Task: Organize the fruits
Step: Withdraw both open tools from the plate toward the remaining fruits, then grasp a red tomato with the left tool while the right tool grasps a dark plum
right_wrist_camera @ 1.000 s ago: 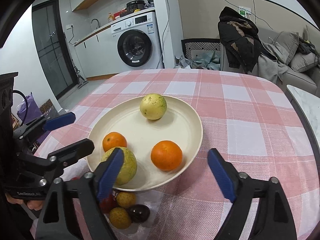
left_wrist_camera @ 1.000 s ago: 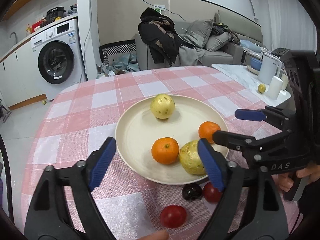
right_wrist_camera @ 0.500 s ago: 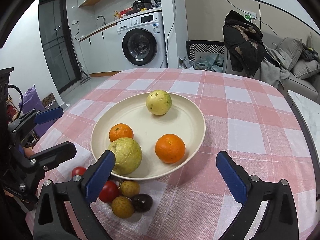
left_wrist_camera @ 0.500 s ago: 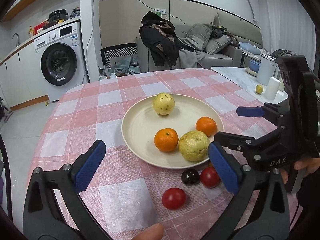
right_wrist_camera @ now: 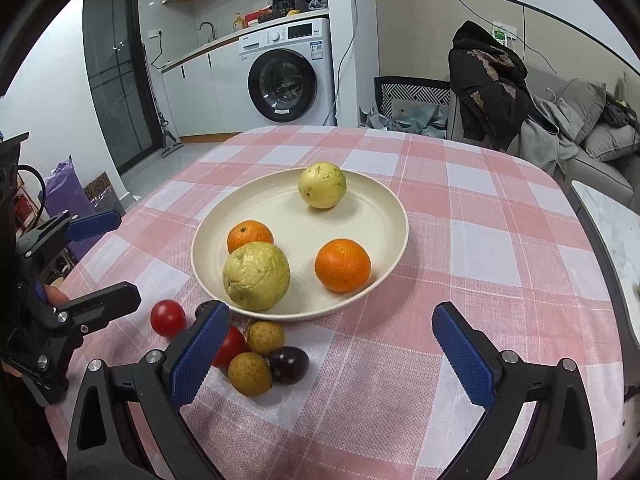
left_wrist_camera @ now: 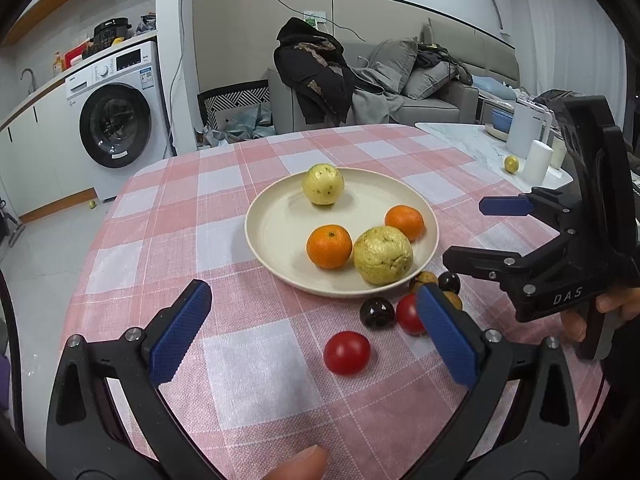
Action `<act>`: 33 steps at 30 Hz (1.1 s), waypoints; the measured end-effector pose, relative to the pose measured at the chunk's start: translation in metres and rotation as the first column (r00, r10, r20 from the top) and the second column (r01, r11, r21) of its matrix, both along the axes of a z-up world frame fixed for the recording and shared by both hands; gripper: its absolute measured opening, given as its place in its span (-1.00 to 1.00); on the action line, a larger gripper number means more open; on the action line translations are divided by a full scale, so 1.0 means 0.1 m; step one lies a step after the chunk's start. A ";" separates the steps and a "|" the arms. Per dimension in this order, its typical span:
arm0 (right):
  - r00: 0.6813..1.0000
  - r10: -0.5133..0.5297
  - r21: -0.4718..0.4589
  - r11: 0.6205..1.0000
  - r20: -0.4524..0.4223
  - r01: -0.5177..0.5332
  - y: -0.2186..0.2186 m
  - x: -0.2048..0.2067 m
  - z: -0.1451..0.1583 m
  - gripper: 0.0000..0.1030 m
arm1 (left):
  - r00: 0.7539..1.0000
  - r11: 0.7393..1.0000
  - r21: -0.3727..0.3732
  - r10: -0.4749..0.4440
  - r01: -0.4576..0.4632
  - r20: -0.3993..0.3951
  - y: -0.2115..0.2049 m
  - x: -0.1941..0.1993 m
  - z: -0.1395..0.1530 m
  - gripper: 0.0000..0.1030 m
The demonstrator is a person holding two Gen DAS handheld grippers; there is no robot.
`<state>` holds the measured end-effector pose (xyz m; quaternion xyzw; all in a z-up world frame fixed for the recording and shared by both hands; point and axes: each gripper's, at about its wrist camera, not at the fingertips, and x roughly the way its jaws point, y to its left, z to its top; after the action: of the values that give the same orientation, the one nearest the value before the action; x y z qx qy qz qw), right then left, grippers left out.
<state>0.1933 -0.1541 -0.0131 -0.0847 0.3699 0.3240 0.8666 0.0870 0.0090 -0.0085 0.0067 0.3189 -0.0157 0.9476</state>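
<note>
A cream plate on the pink checked cloth holds a big orange, a small orange, a wrinkled yellow fruit and a smooth yellow fruit. Small fruits lie on the cloth at its near rim: a red tomato, a second tomato, a dark fruit and two brown longans. My left gripper is open, empty, short of the plate. My right gripper is open too, above the near rim, with nothing between its fingers.
The round table's edge curves close on the left and right. A washing machine, a sofa piled with clothes and a white side table with a kettle and cups stand beyond. A fingertip shows at the bottom.
Both grippers opened wider and drew back from the plate. The small fruits in front of the plate came fully into view.
</note>
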 end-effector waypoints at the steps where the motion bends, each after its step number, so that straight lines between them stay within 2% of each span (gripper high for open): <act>1: 1.000 0.001 -0.006 1.000 -0.001 -0.001 0.00 -0.01 -0.01 1.00 | 1.000 1.000 -0.002 -0.002 0.002 -0.007 0.01 0.02 -0.01 0.98; 11: 1.000 0.014 -0.086 0.996 -0.020 -0.016 0.02 -0.09 -0.12 1.00 | 0.996 1.000 -0.028 -0.006 0.004 -0.093 0.03 0.02 -0.19 0.98; 21: 0.998 -0.012 -0.110 0.994 -0.062 0.005 -0.14 -0.01 -0.18 1.00 | 0.986 1.000 -0.012 -0.008 0.006 -0.167 -0.02 0.12 -0.35 0.98; 33: 0.995 0.023 -0.194 0.980 -0.096 -0.041 -0.05 0.00 -0.35 1.00 | 0.973 1.000 -0.007 -0.022 0.020 -0.229 -0.06 0.24 -0.50 0.98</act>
<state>0.1929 -0.1587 -0.0483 -0.1601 0.4388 0.3035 0.8305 0.1112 0.0033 -0.0585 0.0060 0.4258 -0.0272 0.9044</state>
